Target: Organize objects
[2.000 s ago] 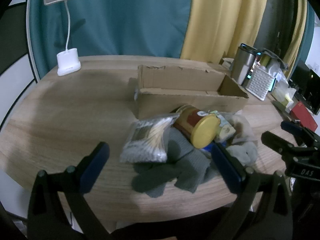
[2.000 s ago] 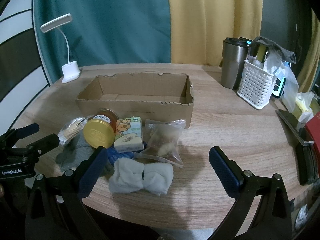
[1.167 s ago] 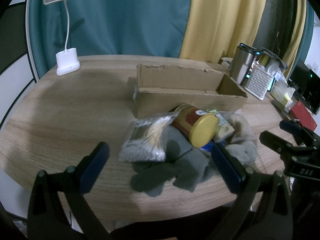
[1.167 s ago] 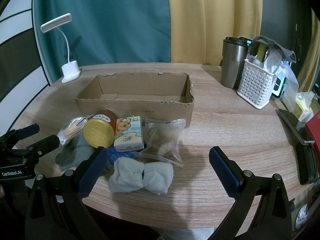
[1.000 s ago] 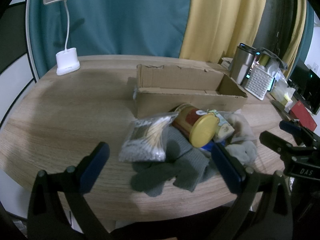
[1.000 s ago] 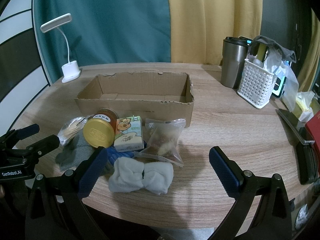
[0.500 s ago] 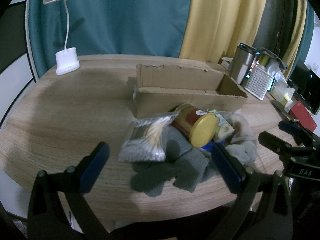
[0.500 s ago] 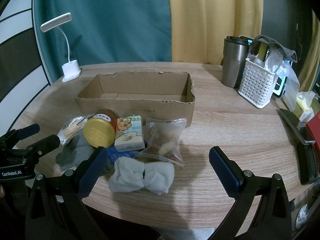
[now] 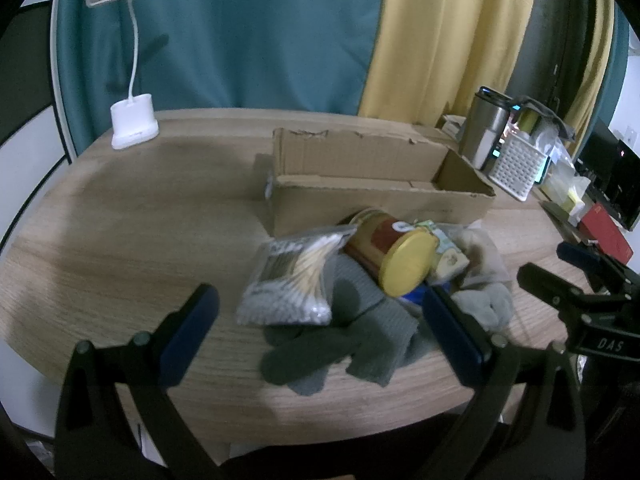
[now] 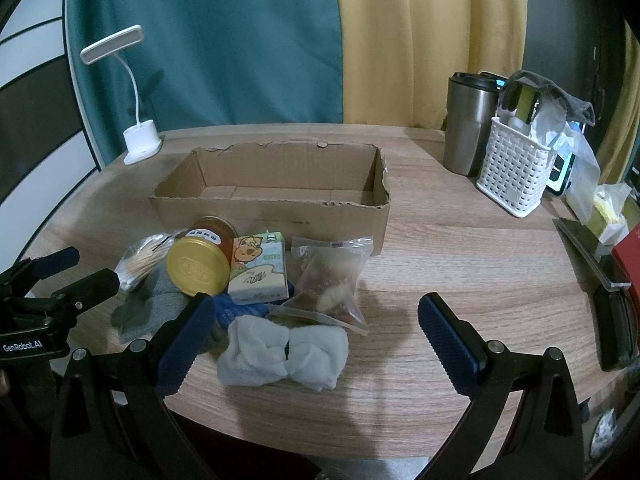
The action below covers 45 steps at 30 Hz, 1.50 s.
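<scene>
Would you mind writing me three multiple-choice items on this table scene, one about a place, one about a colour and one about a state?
1. Where does the jar lie?
A. inside the cardboard box
B. in the pile in front of the cardboard box
C. in the white basket

2. What colour is the jar's lid?
A. yellow
B. red
C. white

3. What state is the cardboard box in?
A. taped shut
B. open, with nothing seen inside
C. open and full of items

Answers:
1 B: it lies on its side beside the tissue pack, nearer the camera than the box wall.
2 A: the round lid that faces the right wrist camera is yellow.
3 B: the top is open and only the bare cardboard floor shows.
</scene>
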Available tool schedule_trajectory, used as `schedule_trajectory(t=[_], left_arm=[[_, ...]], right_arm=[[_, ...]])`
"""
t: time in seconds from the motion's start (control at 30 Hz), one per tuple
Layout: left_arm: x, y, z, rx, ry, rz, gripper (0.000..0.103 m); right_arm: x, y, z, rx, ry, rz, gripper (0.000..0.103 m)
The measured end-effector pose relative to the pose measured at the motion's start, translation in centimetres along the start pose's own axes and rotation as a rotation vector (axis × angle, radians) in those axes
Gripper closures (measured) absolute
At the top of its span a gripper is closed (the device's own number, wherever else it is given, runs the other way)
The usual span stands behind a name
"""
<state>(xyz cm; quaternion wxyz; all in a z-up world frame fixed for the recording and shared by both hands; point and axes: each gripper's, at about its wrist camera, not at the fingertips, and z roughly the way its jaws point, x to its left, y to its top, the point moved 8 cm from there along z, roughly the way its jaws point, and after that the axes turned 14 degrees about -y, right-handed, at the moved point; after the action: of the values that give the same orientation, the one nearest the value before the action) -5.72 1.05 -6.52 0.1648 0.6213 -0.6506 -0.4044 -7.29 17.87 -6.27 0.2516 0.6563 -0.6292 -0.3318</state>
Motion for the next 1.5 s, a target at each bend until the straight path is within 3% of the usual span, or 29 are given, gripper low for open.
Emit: schedule_trajectory(t=[0.97,1.5], left_arm=[[3.5,0.6,4.1,0.065,0.025,-0.044,0.001],[5.6,1.0,6.3,0.110,0.013,-0.080,0.001]], right_arm=[[-2.2,0.5,4.7,0.076,-0.029,0.034,0.000],[-1.6,0.9,7.5,0.126,-0.024,0.027,0.000]])
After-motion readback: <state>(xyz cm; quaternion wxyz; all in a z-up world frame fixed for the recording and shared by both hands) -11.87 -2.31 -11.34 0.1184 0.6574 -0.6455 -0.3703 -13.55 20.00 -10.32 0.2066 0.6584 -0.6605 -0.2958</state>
